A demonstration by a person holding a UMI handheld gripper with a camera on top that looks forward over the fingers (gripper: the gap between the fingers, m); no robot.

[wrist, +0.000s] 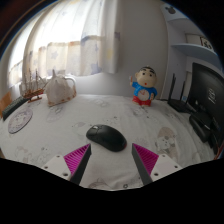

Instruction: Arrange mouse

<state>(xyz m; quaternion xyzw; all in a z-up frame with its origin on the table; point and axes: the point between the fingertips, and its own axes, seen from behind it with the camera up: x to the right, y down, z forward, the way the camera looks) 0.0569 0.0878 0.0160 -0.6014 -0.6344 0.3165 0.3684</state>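
Mouse (106, 137): black, resting on white desk (60, 125), just ahead of claw (112, 157), centred between finger lines, untouched. Claw spread wide, pink pads (76, 157) apart, gripping nothing. Figurine (144, 86) beyond mouse; monitor (209, 98) at right; curtains (80, 40) behind.

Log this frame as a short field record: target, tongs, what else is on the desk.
target: black mouse lying on the white desk
tongs: tongs open, mouse just ahead of the fingers, not gripped
beyond mouse: cartoon figurine standing upright
far side: curtained window
other: dark monitor beside the figurine
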